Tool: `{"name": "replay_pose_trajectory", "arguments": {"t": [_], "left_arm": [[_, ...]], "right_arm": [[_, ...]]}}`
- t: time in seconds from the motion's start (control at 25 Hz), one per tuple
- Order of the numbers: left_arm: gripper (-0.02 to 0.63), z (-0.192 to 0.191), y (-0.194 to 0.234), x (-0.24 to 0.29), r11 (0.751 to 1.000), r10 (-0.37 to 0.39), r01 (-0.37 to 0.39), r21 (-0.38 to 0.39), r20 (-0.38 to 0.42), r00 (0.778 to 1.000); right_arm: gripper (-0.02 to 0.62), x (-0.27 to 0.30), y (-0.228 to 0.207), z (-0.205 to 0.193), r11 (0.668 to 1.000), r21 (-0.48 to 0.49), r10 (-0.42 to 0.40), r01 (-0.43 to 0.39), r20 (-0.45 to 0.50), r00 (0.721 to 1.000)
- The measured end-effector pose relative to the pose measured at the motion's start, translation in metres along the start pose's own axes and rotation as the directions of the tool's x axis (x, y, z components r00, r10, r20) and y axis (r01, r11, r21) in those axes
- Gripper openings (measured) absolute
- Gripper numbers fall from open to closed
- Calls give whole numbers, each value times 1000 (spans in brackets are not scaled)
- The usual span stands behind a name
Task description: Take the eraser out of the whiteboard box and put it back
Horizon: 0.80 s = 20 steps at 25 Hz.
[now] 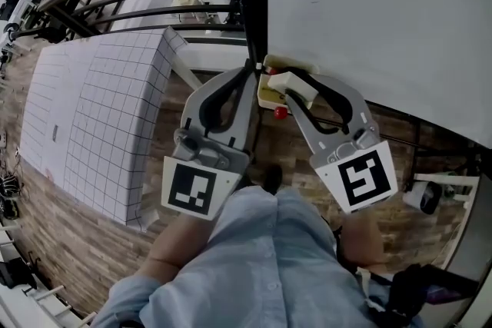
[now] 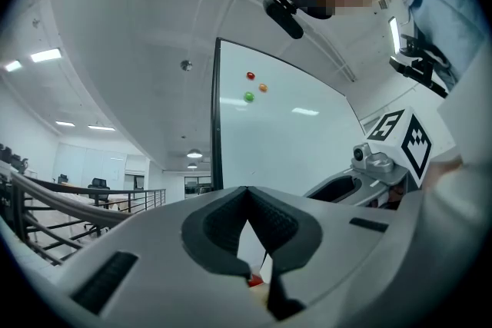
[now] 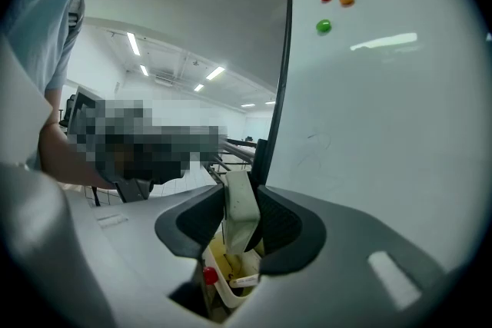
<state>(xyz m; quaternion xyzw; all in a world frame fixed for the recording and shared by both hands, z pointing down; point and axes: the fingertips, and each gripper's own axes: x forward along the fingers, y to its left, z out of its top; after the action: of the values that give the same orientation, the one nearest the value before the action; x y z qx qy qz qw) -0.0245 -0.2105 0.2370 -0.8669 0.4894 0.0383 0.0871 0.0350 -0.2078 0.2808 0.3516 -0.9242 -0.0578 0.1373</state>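
Open hall with a wooden floor (image 1: pixel 84 257), a whiteboard (image 1: pixel 369 11) standing in it. At its lower corner by the dark frame (image 1: pixel 256 4), the whiteboard box (image 3: pixel 233 296) — eraser (image 3: pixel 240 220) just above it, upright, pinched in the right tongs (image 3: pixel 241 196). Left tongs (image 2: pixel 246 192) pressed together, empty, close beside. Probably the return: keep upright, centre over the opening, lower clear of the rim, then release.

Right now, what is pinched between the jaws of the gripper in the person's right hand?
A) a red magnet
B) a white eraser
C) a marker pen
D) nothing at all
B: the right gripper view shows the right gripper clamped on the white eraser, which sits upright between its dark pads just above the whiteboard box.
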Motion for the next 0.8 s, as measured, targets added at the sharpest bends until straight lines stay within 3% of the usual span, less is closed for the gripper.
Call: {"name": "replay_pose_trajectory", "arguments": {"t": [0.8], "left_arm": [[-2, -35, 26, 6, 997, -30, 26, -71, -65, 997]], "right_arm": [[132, 47, 21, -66, 998, 9, 55, -55, -208, 977]]}}
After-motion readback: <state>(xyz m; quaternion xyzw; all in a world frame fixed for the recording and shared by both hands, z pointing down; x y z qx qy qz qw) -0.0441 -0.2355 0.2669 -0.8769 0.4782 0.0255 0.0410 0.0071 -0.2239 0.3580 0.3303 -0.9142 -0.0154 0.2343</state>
